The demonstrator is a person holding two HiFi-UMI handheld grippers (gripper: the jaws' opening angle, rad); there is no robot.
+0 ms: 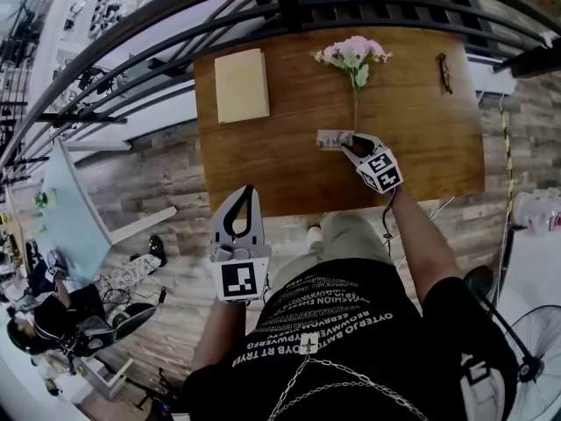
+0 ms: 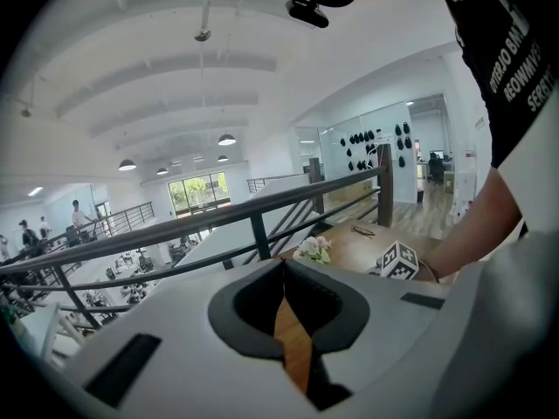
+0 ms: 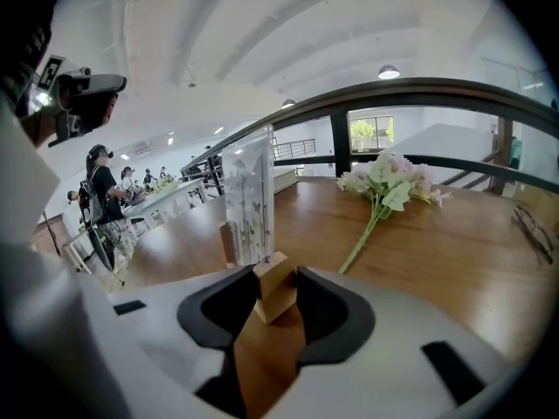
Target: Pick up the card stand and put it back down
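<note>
**Gripped at the base, not visibly lifted**

On the wooden table [image 1: 421, 139], shows the card stand [image 1: 331, 139] upright at mid-frame, seemingly resting there. Has its wooden base block between the right gripper's [image 1: 350, 145] jaws, set wide, pads against both sides. Hangs the left gripper [image 1: 249, 193] lower left, off the table, jaws together, empty. Leaves, at a guess, lift and set-down to do. Around: beige book [image 1: 242, 86] upper left, flower sprig [image 1: 354, 55] above the stand, stem end beside the jaws, spectacles [image 1: 445, 71] upper right. Offers no obstacle to lifting straight up.
</note>
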